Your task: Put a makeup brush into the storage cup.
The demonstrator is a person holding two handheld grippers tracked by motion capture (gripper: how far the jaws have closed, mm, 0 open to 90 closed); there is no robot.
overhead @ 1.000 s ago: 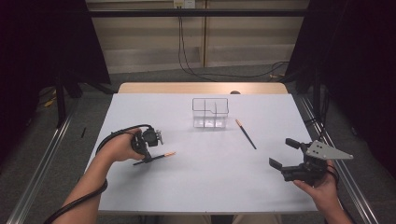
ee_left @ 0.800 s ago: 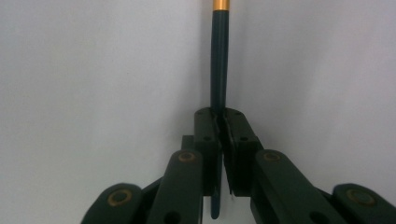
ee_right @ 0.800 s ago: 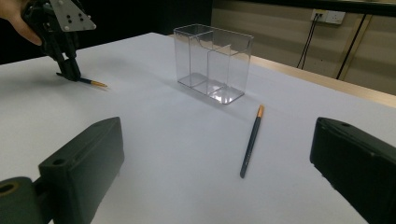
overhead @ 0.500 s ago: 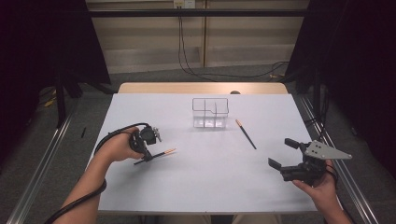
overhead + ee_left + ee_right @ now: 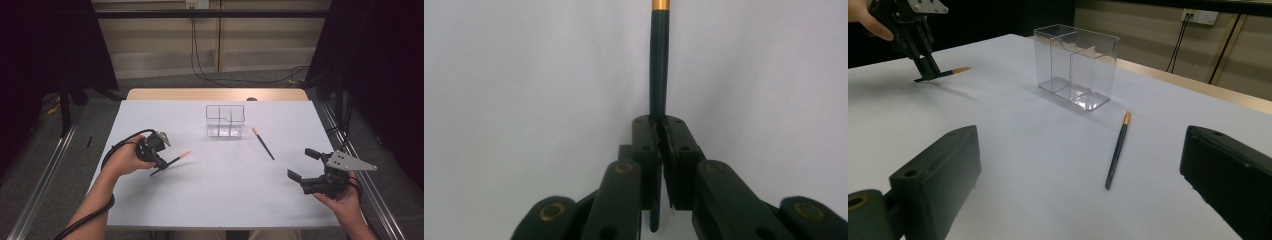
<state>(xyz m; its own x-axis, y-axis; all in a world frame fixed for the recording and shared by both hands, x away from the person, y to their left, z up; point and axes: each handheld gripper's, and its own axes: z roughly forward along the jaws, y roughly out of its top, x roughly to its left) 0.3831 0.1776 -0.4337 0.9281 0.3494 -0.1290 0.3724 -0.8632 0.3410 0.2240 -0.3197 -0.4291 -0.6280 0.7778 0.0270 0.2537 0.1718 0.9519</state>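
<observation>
Left gripper (image 5: 159, 161) is clamped on the dark slim pencil with the orange end (image 5: 172, 160), near its blunt back end. Compared with a second ago the pencil has come off the white table sheet (image 5: 165, 205): orange tip now points up and toward the clear plastic three-compartment organiser box (image 5: 225, 120), tail end low, just over the sheet. So the pick looks done; my read is the carry to the box comes next.

Right gripper (image 5: 306, 167) sits near the right table edge, jaws wide apart, nothing between them. Second identical pencil (image 5: 263, 143) lies flat just right of the box, apart from it.

Room: open sheet between left gripper and box, nothing in the path. Box walls are thin and the compartments narrow, so the pencil likely needs tilting upright first.
</observation>
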